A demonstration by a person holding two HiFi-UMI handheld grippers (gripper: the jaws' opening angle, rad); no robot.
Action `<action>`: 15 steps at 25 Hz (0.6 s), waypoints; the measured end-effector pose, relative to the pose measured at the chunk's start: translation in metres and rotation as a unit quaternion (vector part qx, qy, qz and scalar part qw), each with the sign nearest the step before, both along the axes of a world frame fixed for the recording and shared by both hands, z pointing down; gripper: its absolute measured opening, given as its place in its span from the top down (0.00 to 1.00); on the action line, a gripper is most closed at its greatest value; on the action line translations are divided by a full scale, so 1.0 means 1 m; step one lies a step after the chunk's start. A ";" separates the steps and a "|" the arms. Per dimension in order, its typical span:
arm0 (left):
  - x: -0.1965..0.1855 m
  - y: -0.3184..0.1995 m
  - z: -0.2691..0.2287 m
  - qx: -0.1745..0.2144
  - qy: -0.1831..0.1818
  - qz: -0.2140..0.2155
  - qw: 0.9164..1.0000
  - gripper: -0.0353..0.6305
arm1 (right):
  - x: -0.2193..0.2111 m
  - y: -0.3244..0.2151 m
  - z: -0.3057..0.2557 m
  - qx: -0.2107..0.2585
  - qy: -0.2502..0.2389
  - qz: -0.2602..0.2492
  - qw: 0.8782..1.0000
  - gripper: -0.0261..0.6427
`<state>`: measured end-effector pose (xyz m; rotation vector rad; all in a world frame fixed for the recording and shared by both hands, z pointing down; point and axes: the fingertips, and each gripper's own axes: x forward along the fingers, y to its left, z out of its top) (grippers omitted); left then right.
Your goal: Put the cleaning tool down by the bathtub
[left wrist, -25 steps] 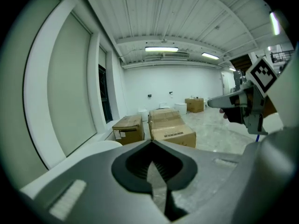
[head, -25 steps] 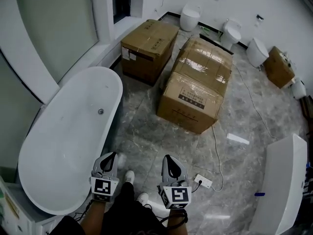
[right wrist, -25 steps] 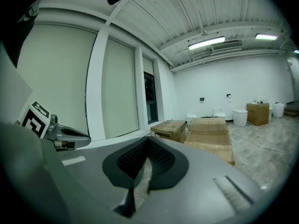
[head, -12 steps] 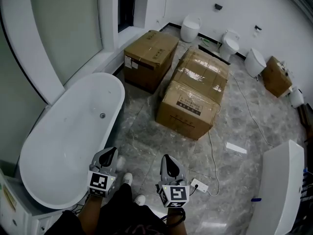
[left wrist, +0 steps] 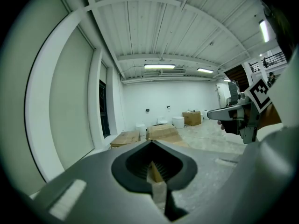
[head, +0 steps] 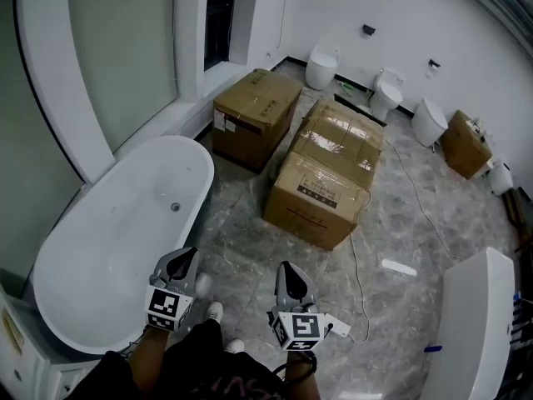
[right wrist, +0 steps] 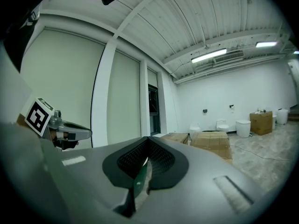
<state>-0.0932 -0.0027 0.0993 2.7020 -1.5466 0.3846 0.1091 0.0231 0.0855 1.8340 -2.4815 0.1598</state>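
Looking steeply down on a person standing on a grey marbled floor (head: 250, 240), just beside a white oval freestanding bathtub (head: 108, 248) that lies to their left. Two large brown cardboard boxes (head: 321, 182) sit further out, and white toilets (head: 321, 57) line the far wall. The person holds both tools low in front of the body, pointing forward rather than down. This is probably a carrying posture, not a placing one. The left gripper (head: 186, 257) hangs just beside the tub's near rim. Its own view shows its black ribbed pads (left wrist: 135, 164) pressed together, with only a thin tan sliver in the seam. The right gripper (head: 288, 268) is over open floor near a white power strip (head: 336, 327). Its jaws are likewise closed, a narrow green sliver showing between them. Whether either sliver is a held thing cannot be told. No cleaning tool can be made out in any view — neither gripped nor lying by the tub.
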 end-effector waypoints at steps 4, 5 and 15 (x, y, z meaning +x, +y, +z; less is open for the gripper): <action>-0.002 -0.002 -0.015 0.022 -0.004 -0.004 1.000 0.95 | -0.003 0.002 -0.011 0.010 0.002 0.000 1.000 0.94; -0.003 -0.003 -0.016 0.024 -0.005 -0.005 1.000 0.95 | -0.003 0.002 -0.012 0.011 0.002 0.000 1.000 0.94; -0.004 -0.001 -0.020 0.032 0.001 -0.012 0.999 0.94 | -0.008 0.008 -0.007 0.010 0.005 0.006 1.000 0.94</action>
